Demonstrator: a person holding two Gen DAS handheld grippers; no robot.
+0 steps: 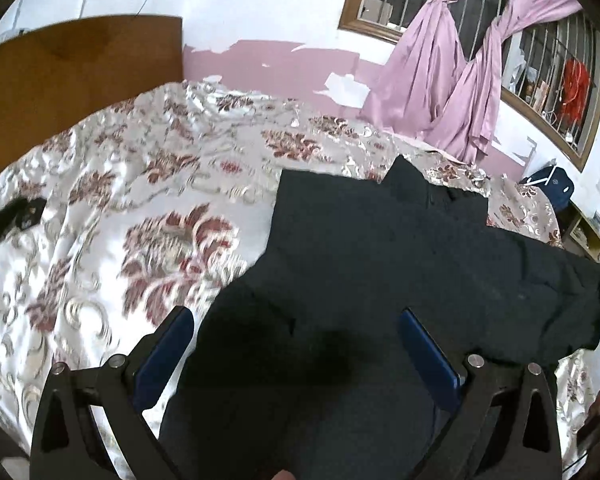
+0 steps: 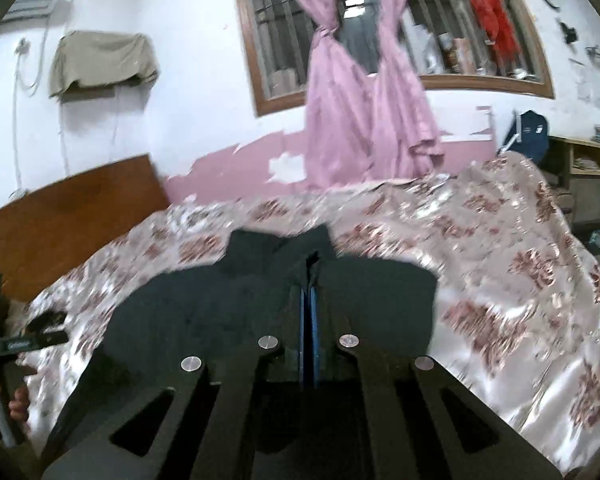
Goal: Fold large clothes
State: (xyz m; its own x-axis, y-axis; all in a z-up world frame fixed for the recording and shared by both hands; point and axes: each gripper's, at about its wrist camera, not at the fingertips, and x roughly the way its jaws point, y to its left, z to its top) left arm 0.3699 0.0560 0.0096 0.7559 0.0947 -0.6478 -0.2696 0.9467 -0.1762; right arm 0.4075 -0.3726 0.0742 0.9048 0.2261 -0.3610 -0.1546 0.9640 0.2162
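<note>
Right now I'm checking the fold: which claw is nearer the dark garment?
Right. The right claw is shut on the dark garment; the left claw hangs open above it.

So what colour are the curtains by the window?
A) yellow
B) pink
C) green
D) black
B: the curtains hanging at the window are pink, knotted in the middle, above the bed.
</note>
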